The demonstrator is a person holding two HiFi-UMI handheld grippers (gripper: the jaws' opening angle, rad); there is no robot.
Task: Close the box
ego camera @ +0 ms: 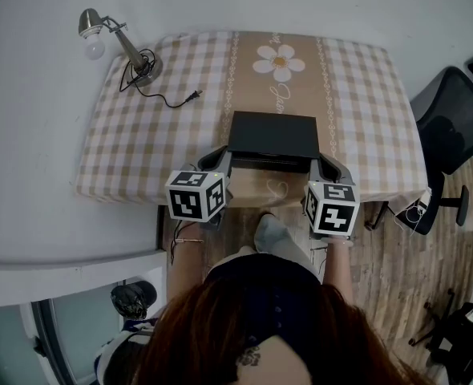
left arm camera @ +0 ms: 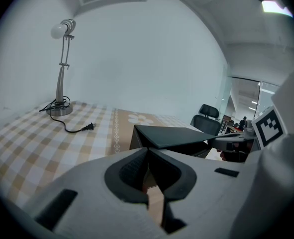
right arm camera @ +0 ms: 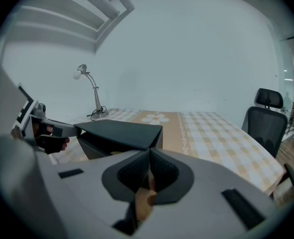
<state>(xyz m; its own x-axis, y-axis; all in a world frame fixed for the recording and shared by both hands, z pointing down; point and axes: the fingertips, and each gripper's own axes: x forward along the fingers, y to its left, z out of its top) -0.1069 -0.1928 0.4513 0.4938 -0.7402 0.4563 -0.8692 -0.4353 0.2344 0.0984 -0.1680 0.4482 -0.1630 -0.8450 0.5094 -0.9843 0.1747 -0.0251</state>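
Both clenched empty, the left gripper [ego camera: 223,158] and right gripper [ego camera: 323,164] equally flank the ajar black box [ego camera: 272,135], lying 9-to-3 at 12 o'clock.

— Where are we?

— We think we are in an office. We see a black office chair [ego camera: 453,127] next to the bench [ego camera: 116,147].

— What else tells us that?

— We see a desk lamp [ego camera: 112,38] on the bench's checked cloth [ego camera: 357,95]. We see a wooden floor [ego camera: 397,271], plain white walls [right arm camera: 197,54], and a glass wall [left arm camera: 244,101] with more rooms behind it.
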